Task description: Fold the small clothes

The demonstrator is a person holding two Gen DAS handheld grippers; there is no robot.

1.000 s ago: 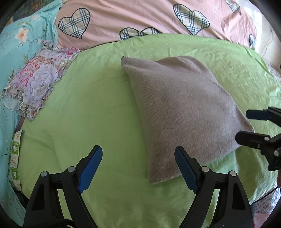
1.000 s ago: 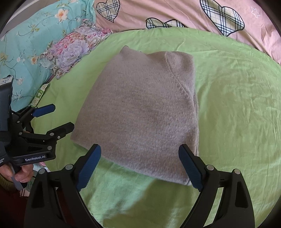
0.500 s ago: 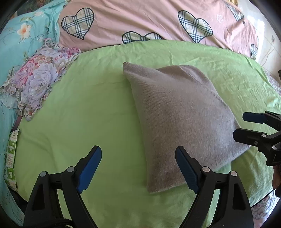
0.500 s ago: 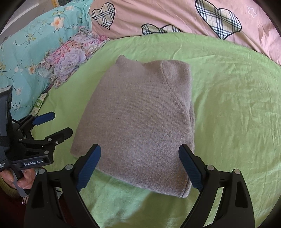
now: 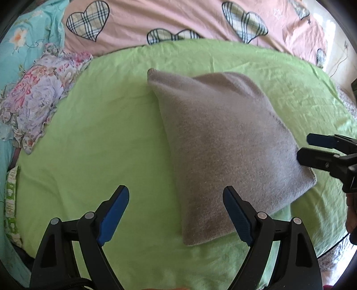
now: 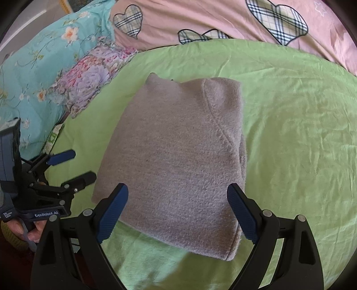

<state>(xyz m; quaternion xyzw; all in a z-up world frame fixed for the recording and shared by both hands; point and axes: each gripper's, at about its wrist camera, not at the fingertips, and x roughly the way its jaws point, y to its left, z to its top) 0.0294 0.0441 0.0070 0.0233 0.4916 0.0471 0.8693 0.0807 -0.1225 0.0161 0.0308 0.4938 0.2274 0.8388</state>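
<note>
The grey knitted garment (image 6: 178, 165) is seen lying on the green sheet (image 6: 301, 138) of the bed, gathered into a compact, roughly rectangular packet with several layers stacked at its near right corner; a curved seam is visible on its upper right side, and no sleeve or loose flap is seen hanging out; the folding of this piece is therefore judged to be essentially finished. The left claw (image 5: 176, 214) is held spread wide over bare sheet, with the packet's near left corner just beside its right finger, and nothing is gripped; the right claw (image 6: 177, 214) is likewise spread wide, poised over the packet's near edge, and nothing is pinched by it; whether its fingers touch the fabric cannot be told. In the left view the right claw (image 5: 312, 147) is seen from the side at the packet's right edge, also parted. What may be left is only a final smoothing or setting aside; no further unfolded garment can be made out, only a floral pillow (image 6: 89, 80), turquoise bedding (image 6: 40, 67) and a pink heart-print quilt (image 6: 200, 17) beyond the sheet.
</note>
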